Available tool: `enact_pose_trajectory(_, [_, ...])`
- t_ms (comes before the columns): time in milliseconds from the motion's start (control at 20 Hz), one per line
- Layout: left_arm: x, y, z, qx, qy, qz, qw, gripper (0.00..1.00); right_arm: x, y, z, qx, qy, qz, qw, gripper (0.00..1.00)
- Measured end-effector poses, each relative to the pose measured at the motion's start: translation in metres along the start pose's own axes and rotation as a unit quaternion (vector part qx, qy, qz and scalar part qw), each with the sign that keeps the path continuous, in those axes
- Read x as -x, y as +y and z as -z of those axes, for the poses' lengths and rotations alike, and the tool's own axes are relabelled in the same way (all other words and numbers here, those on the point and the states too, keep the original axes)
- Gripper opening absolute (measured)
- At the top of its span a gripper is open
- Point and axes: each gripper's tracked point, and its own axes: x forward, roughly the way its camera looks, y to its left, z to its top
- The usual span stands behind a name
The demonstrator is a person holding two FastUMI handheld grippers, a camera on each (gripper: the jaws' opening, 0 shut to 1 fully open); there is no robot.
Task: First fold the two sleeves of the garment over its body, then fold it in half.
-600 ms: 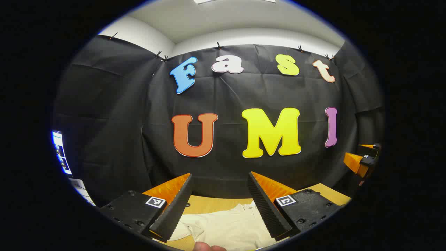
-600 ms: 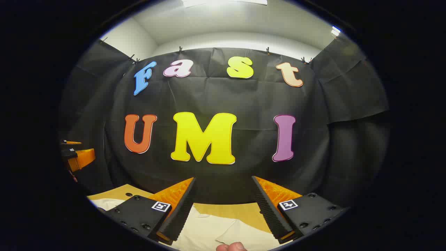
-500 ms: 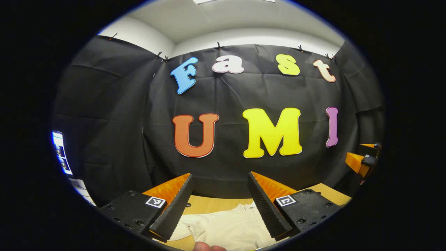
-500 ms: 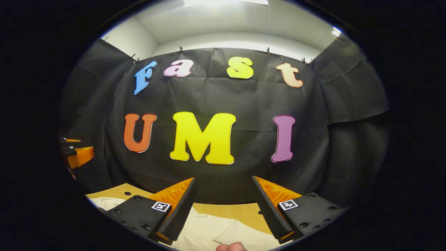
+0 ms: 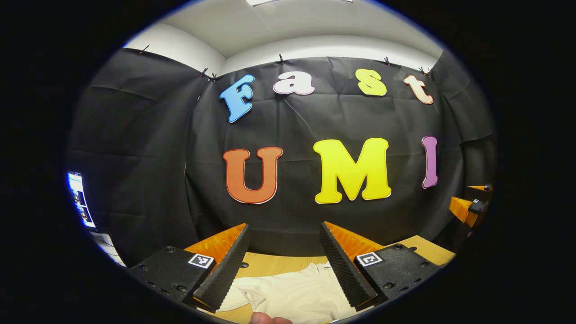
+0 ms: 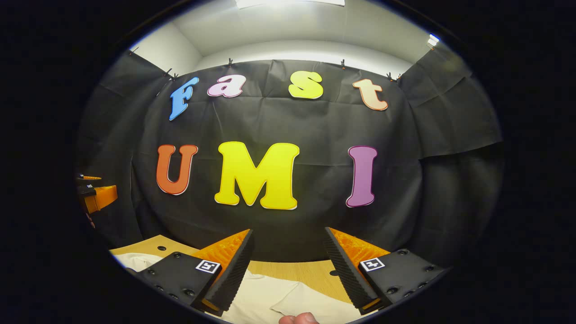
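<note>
Progress: nothing folded as far as visible; garment (image 5: 292,294) lies on tabletop (image 5: 279,263), bottom of frame.
Left gripper (image 5: 283,261): fingers wide apart, empty.
Right gripper (image 6: 288,265): likewise.
Left: both sleeves, then halving.

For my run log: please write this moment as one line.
left gripper open, empty | right gripper open, empty | shirt on table | folding not started

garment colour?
Cream, plain, no pattern; the garment shows best in the left gripper view.
</note>
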Motion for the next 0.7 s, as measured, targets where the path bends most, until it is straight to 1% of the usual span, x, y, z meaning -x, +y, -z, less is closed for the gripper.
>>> enact_pose_trajectory(500, [-0.007, -0.009, 0.002, -0.005, 0.002, 0.007, 1.0, 0.99, -0.004, -0.009, 0.011, -0.003, 0.01, 0.002, 1.0, 0.96])
enact_pose_trajectory(600, [-0.007, -0.011, 0.007, -0.002, 0.006, 0.01, 1.0, 0.99, -0.004, -0.017, 0.016, -0.001, 0.018, 0.004, 1.0, 0.96])
enact_pose_trajectory(700, [-0.006, -0.015, 0.01, 0.0, 0.01, 0.013, 1.0, 0.99, -0.001, -0.032, 0.025, -0.003, 0.032, 0.015, 0.999, 0.96])
